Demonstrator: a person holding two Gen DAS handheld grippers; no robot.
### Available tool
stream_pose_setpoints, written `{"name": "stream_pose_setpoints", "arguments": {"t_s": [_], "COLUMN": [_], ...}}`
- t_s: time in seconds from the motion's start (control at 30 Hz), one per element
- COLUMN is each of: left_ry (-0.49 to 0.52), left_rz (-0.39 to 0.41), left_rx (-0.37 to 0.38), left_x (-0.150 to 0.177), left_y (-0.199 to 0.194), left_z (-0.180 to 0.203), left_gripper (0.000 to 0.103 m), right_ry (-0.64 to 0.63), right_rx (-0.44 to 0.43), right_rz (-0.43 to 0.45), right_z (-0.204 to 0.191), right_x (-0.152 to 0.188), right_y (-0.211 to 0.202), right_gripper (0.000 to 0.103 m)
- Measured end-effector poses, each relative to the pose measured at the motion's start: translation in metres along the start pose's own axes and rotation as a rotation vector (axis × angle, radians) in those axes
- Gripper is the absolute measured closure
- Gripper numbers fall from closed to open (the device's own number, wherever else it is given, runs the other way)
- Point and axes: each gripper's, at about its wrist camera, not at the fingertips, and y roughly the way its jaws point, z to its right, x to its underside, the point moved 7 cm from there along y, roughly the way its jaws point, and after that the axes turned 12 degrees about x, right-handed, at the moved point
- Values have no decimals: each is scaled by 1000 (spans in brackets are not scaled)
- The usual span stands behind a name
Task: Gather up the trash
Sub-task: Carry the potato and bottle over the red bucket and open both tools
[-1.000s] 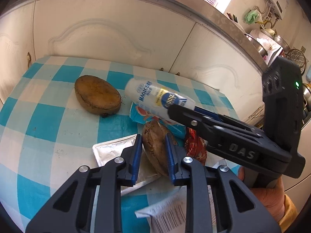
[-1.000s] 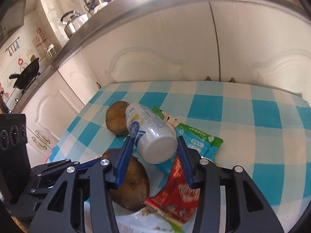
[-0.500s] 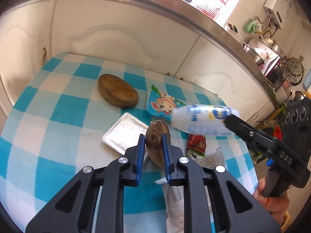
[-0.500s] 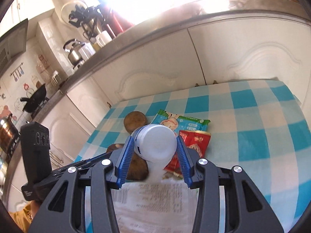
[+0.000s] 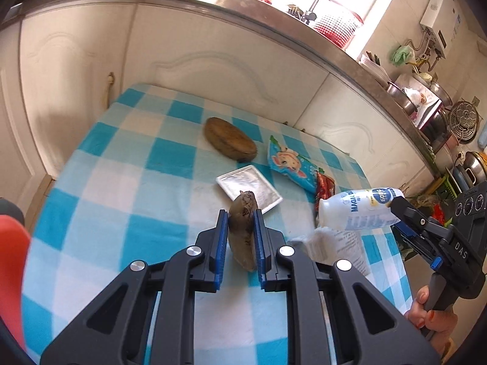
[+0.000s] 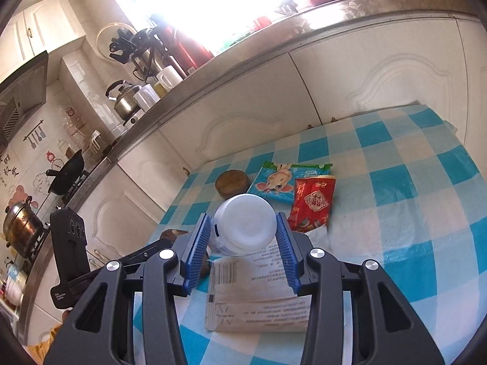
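The left gripper is clamped on a brown, flattened husk piece, its blue pads pressing the two broad faces so the thin edge stands up between them. That grip across the narrow dimension is probably what keeps the piece from slipping. It hangs clear above the table, over the near middle of the blue and white checked cloth.

The right gripper is closed on a white plastic bottle, gripped around its body with the flat base facing the camera. In the left view the bottle lies roughly level, neck pointing toward the table's middle, held above the table's right edge. Each hand carries one piece, which suggests both are meant to go to a bin in a single trip; no bin shows in either view.

More trash lies on the cloth. A second husk piece rests near the far edge. Just beside it toward the right lie a blue snack wrapper and a red wrapper, the two overlapping slightly. A silver foil packet lies flat near the centre, and a printed paper slip sits at the near right edge, under the held bottle. These flat items will likely need pinching at an edge.
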Motion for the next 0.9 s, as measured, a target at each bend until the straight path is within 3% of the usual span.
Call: {"name": "stream_pose_setpoints", "arguments": {"t_s": [0.37, 0.9], "left_ry": [-43, -173], "left_rz": [41, 144], "left_rx": [-49, -148], "left_x": [17, 41], "left_y": [-61, -161], "left_z": [-38, -116], "left_gripper": [85, 86], "right_ry": [-77, -299], "right_rx": [-41, -204], "right_rz": [-41, -183], "right_z": [-51, -196], "right_x": [27, 83], "right_y": [-3, 26], "right_gripper": [58, 58]}}
